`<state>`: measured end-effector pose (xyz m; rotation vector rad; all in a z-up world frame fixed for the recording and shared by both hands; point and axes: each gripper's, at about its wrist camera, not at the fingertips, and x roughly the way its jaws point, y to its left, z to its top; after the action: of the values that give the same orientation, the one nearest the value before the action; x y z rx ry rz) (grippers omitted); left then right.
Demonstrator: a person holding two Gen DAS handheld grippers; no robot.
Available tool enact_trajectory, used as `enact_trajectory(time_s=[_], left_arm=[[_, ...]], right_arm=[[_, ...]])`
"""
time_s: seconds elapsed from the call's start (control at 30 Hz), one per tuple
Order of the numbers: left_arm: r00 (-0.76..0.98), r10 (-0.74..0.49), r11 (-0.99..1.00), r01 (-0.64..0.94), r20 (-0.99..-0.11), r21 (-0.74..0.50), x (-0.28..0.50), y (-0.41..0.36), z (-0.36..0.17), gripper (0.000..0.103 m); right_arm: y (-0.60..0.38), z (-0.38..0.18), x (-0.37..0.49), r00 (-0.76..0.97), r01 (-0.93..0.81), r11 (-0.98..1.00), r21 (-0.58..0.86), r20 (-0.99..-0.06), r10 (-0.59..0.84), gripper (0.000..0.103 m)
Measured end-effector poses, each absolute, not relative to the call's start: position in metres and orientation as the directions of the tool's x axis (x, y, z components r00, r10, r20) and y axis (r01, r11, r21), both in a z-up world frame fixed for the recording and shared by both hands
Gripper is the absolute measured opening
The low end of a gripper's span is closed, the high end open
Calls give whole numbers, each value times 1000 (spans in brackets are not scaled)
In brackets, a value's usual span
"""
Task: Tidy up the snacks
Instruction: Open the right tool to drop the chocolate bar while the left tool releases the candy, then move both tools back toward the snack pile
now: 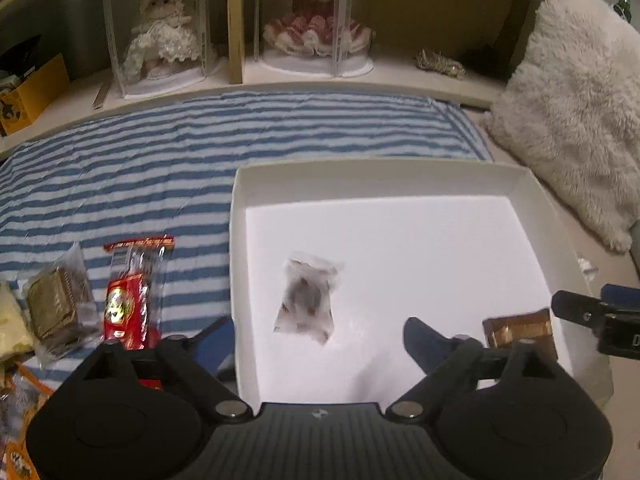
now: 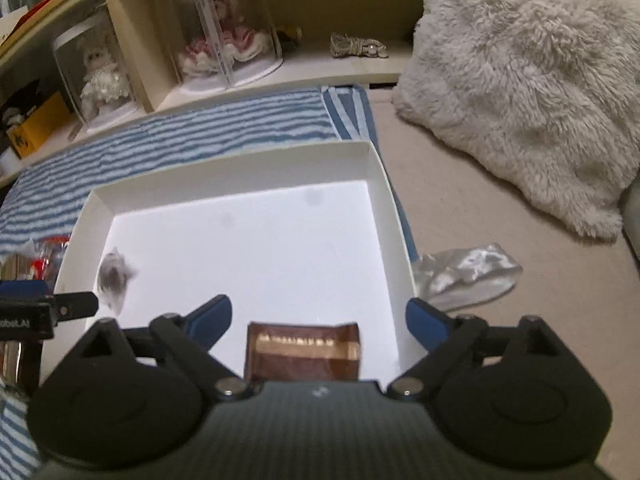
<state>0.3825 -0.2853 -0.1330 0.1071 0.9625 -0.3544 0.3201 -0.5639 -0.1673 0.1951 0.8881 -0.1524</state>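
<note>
A shallow white box (image 1: pixel 524 192) (image 2: pixel 380 184) lies on the bed. A clear packet with a dark snack (image 1: pixel 306 298) (image 2: pixel 114 276) is in the box and looks blurred. A brown wrapped snack (image 1: pixel 520 330) (image 2: pixel 304 354) lies at the box's near edge. My left gripper (image 1: pixel 318 340) is open over the box's near left corner, holding nothing. My right gripper (image 2: pixel 318 320) is open above the brown snack, its fingers spread either side and not touching it. On the striped blanket left of the box lie a red packet (image 1: pixel 128 300) and a clear-wrapped brown cake (image 1: pixel 56 308).
More snack packets (image 1: pixel 16 420) crowd the lower left. A fluffy white cushion (image 1: pixel 576 112) (image 2: pixel 528 80) sits right of the box, and a silvery wrapper (image 2: pixel 468 272) lies on the beige sheet. A wooden shelf with two cased dolls (image 1: pixel 316 24) runs along the back.
</note>
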Motion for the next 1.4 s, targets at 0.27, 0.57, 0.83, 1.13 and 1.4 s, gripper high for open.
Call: enact_trajectory(time_s=[0.27, 0.57, 0.83, 1.13, 1.4], left_arm=[[503, -235, 931, 364, -832, -43, 365, -279, -127, 103], [510, -230, 935, 353, -829, -41, 348, -270, -112, 103], [516, -232, 932, 360, -825, -37, 331, -261, -103, 103], [531, -251, 930, 364, -810, -50, 313, -248, -90, 103], [552, -259, 935, 349, -793, -63, 301, -225, -78, 103]], right_arm=[[-556, -161, 297, 611, 203, 974, 99, -790, -47, 102], [-544, -149, 272, 605, 210, 974, 80, -794, -66, 103], [-539, -140, 256, 613, 227, 970, 90, -787, -71, 103], [-526, -130, 239, 630, 227, 969, 93, -773, -74, 103], [-510, -121, 226, 647, 234, 966, 109, -759, -71, 103]])
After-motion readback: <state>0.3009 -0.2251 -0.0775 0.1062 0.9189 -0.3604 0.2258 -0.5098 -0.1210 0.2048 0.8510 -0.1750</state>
